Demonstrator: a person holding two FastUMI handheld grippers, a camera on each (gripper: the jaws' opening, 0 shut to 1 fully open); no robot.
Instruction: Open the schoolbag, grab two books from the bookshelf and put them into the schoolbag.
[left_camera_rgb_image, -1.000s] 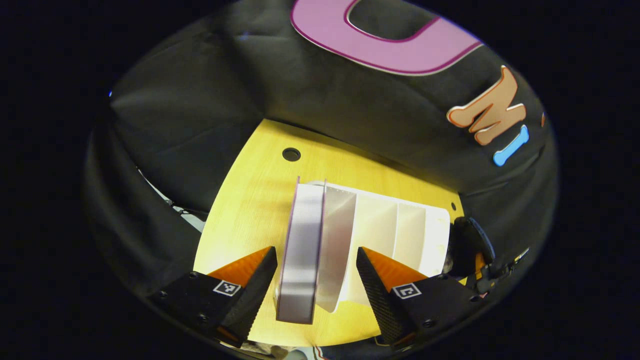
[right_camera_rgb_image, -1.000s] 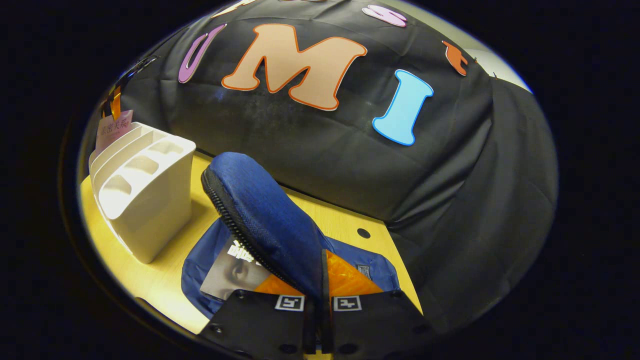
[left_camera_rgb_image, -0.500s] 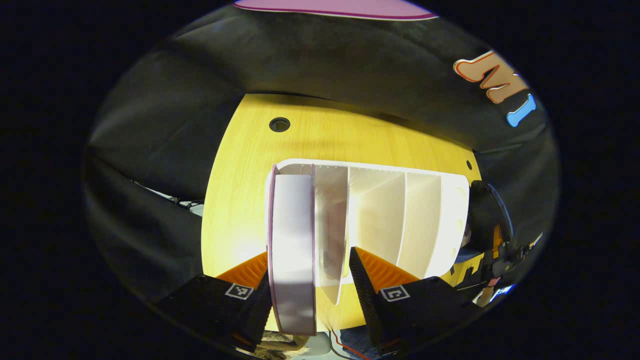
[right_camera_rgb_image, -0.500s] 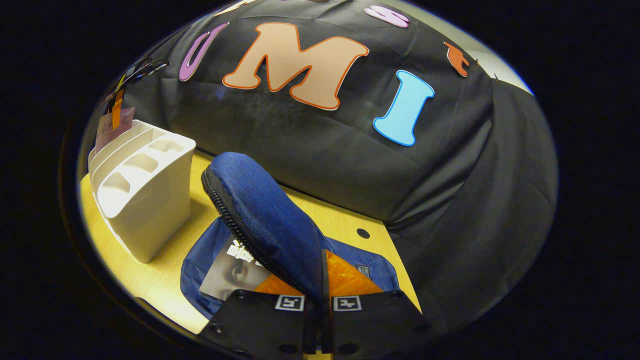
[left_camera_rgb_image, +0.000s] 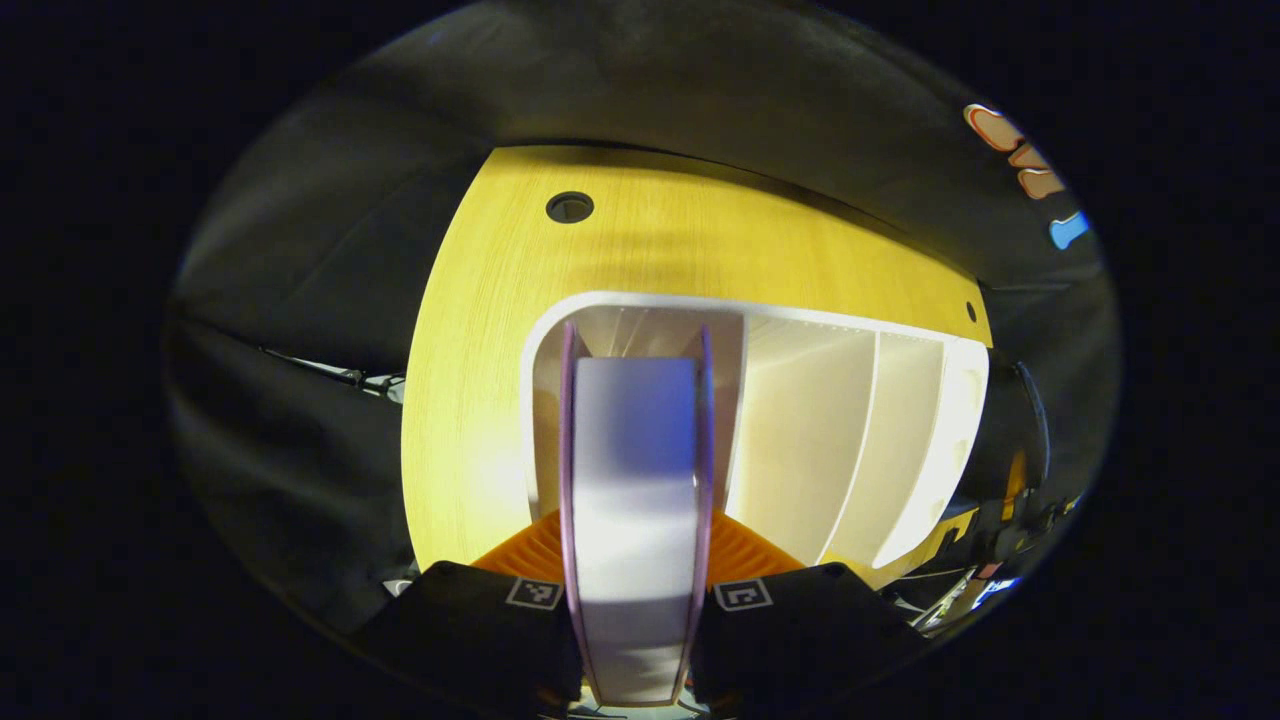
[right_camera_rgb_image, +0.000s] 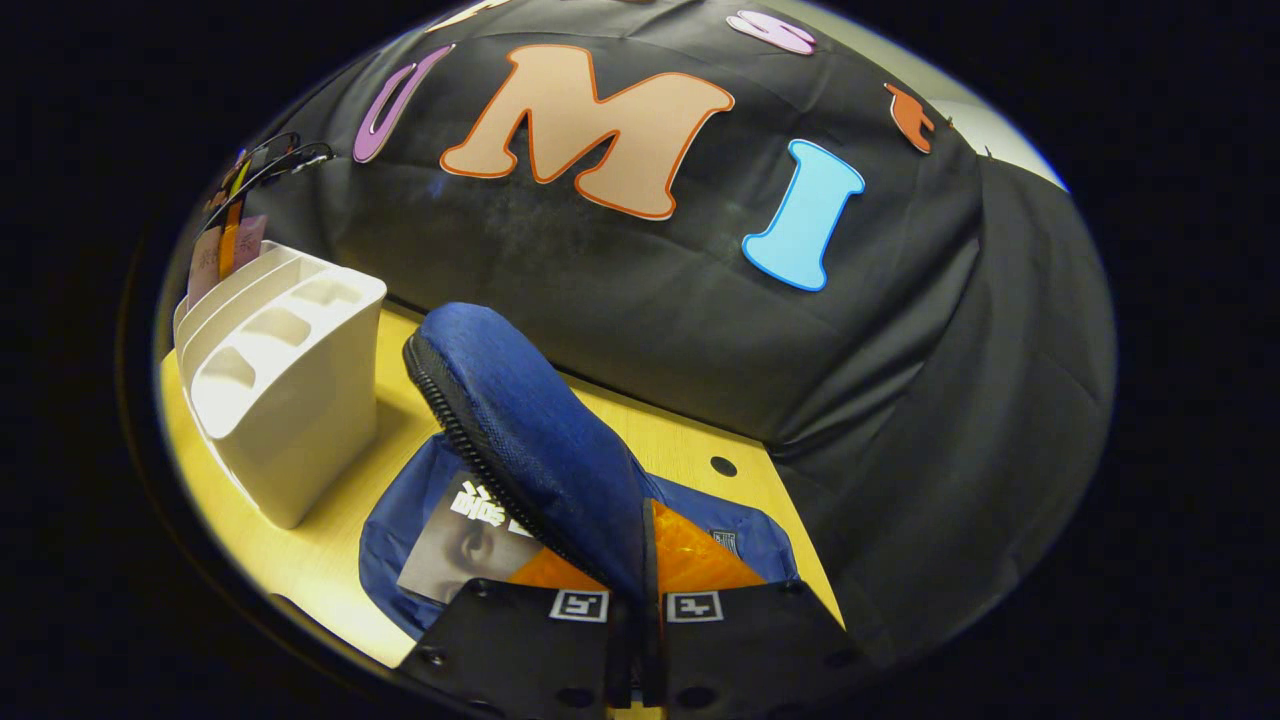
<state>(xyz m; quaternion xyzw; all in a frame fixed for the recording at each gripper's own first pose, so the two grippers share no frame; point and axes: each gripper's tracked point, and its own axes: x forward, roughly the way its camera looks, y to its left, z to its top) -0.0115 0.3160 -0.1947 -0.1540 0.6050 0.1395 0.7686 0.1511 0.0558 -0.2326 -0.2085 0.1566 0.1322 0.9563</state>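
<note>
A book (left_camera_rgb_image: 636, 470) with purple covers stands upright in the end slot of the white bookshelf (left_camera_rgb_image: 850, 430). My left gripper (left_camera_rgb_image: 636, 565) is shut on it, one finger pressed on each cover. In the right gripper view the blue schoolbag (right_camera_rgb_image: 395, 520) lies open on the yellow table (right_camera_rgb_image: 320, 560). My right gripper (right_camera_rgb_image: 645, 540) is shut on the bag's flap (right_camera_rgb_image: 520, 420) and holds it raised. A book with a grey cover (right_camera_rgb_image: 465, 535) lies inside the bag. The bookshelf (right_camera_rgb_image: 285, 400) stands just left of the bag, with the purple book (right_camera_rgb_image: 205, 262) at its far end.
The table (left_camera_rgb_image: 480, 330) ends close to the left of the bookshelf, with cables (left_camera_rgb_image: 345, 377) hanging beyond that edge. Black cloth walls close in behind. A round hole (left_camera_rgb_image: 569, 207) sits in the tabletop behind the shelf, another hole (right_camera_rgb_image: 722, 466) behind the bag.
My left gripper has come down over the purple book and its fingers have closed from wide apart onto both covers. The right gripper still holds the flap up in the same place.
</note>
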